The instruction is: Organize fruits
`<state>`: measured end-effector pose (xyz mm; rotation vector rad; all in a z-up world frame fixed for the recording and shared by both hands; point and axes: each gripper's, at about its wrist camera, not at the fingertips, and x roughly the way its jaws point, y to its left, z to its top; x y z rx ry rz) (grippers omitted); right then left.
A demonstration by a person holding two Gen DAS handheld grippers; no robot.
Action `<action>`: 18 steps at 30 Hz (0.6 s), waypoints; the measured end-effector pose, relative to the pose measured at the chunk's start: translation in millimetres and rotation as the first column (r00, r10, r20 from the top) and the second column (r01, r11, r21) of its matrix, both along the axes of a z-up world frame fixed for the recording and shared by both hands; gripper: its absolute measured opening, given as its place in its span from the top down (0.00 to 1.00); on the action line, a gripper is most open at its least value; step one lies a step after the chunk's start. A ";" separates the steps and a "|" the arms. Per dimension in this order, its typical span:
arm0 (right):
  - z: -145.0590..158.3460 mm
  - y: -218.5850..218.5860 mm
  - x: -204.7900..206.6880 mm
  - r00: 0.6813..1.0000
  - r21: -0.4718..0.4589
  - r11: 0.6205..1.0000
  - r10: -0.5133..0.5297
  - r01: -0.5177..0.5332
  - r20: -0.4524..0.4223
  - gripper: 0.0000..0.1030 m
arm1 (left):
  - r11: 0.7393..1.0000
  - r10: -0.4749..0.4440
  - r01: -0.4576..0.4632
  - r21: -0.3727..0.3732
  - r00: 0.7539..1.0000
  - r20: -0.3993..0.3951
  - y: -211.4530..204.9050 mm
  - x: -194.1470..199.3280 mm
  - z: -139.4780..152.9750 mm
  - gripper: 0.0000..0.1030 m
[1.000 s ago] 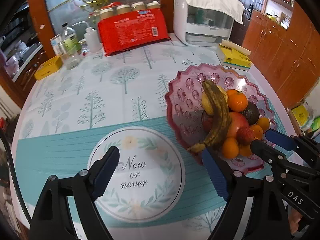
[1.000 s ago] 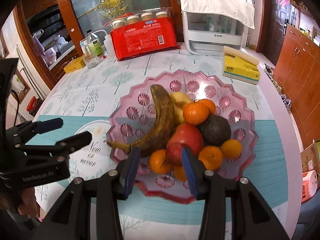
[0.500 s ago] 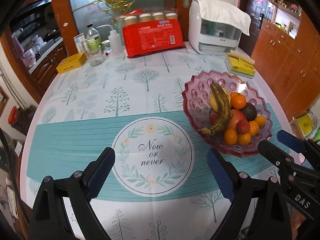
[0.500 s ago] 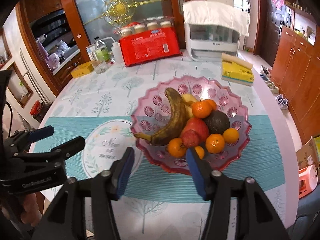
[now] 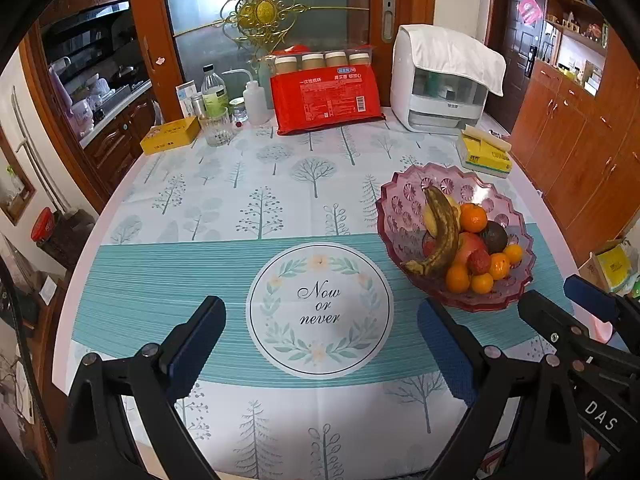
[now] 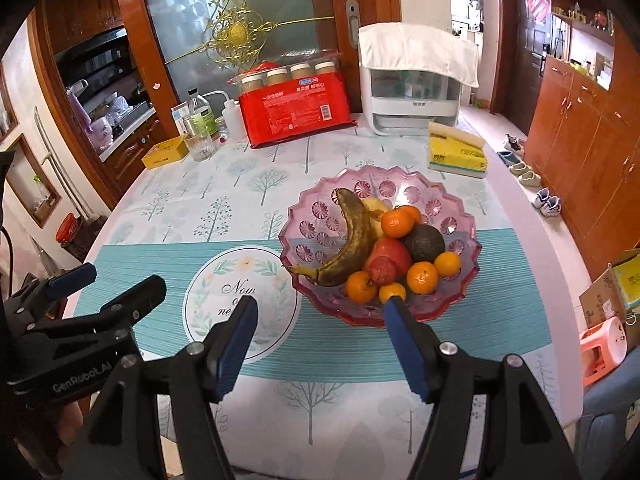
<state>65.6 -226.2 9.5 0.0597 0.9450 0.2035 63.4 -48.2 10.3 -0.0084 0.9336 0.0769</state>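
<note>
A pink glass fruit bowl (image 5: 400, 200) (image 6: 460, 216) stands on the right of the table. It holds a brown banana (image 5: 442, 228) (image 6: 352, 240), several oranges (image 6: 396, 222), a red apple (image 6: 390, 250), a dark avocado (image 6: 424, 242) and a small red fruit (image 6: 382, 270). My left gripper (image 5: 320, 340) is open and empty above the round "Now or never" print (image 5: 320, 308), left of the bowl. My right gripper (image 6: 320, 344) is open and empty, in front of the bowl; it also shows in the left wrist view (image 5: 560, 304).
At the table's far edge stand a red package of paper cups (image 5: 326, 96), a white appliance (image 5: 440, 84), bottles and a glass (image 5: 218, 128), and a yellow box (image 5: 170, 136). A yellow tissue pack (image 5: 484, 152) lies behind the bowl. Wooden cabinets (image 6: 580, 140) are on the right.
Both grippers have pulled back and up from the bowl. The right gripper's jaws have opened wider. The fruit in the bowl has not moved.
</note>
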 end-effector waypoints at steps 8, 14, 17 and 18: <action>-1.6 4.6 -3.4 1.000 -0.005 1.000 0.014 -0.014 -0.012 0.35 | 1.000 0.001 -0.001 0.004 1.000 -0.010 -2.2 -2.6 -0.5 0.07; -4.4 4.1 -5.1 1.000 0.002 1.000 0.016 -0.016 -0.023 0.35 | 1.000 0.004 -0.003 0.006 1.000 -0.018 -4.7 -3.7 -1.6 0.07; -4.3 3.4 -5.0 1.000 0.003 1.000 0.017 -0.017 -0.023 0.35 | 1.000 0.003 -0.003 0.006 1.000 -0.018 -4.7 -3.6 -1.6 0.07; -4.3 3.5 -5.0 1.000 0.003 1.000 0.016 -0.016 -0.024 0.35 | 1.000 0.004 -0.004 0.007 1.000 -0.020 -5.0 -3.7 -1.9 0.07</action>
